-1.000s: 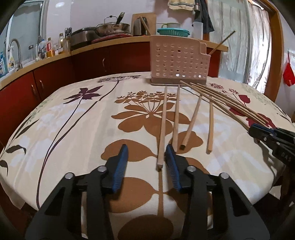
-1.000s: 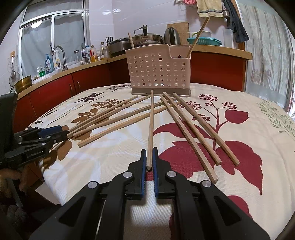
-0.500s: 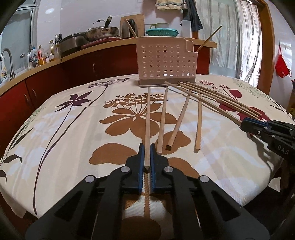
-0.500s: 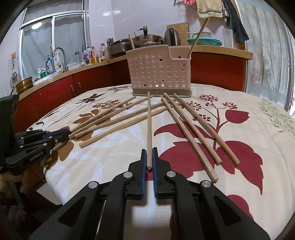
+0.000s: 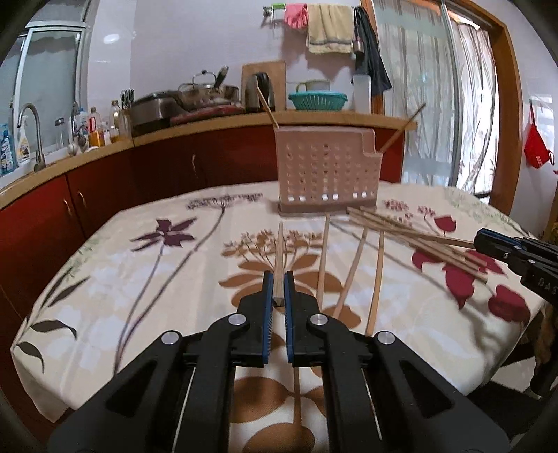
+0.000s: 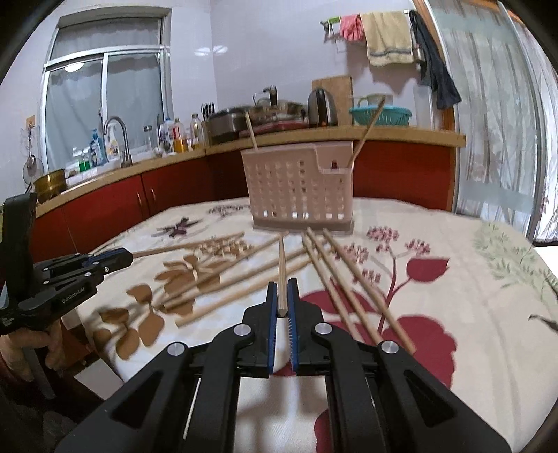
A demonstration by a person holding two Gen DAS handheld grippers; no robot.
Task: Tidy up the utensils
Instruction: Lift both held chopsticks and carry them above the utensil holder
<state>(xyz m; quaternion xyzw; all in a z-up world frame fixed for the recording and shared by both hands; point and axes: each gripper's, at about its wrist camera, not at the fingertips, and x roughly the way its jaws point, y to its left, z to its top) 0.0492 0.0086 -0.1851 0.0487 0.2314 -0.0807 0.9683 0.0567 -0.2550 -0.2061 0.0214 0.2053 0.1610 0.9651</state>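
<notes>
The round bench (image 5: 104, 285) wears a cream cloth printed with brown and red flowers. At its far side stands a pale pink perforated plastic utensil caddy (image 5: 324, 170), upright, with two thin wooden chopsticks leaning out of it, one at each end. Loose wooden chopsticks (image 5: 352, 268) lie fanned on the cloth in front of the caddy, their far tips close to its base; nothing stands between them and the caddy.

The left tongs (image 5: 278, 289) are pressed together on the near end of one light wooden chopstick (image 5: 278, 258), which points ahead toward the caddy. The right tongs (image 6: 282, 299) likewise pinch the near end of another wooden chopstick (image 6: 281, 268), aimed at the caddy's base.

Behind the bench runs a red-fronted kitchen counter (image 6: 167, 181) with a sink tap, bottles, pots, a kettle and a teal colander. Towels and a pink glove hang on a wall rail (image 6: 376, 31).

In the right wrist view, the side of the left tongs reads "GenRobot.AI" (image 6: 72, 295). In the left wrist view, the right tongs' body shows the letters "DAS" (image 5: 545, 284), the rest cut off.
</notes>
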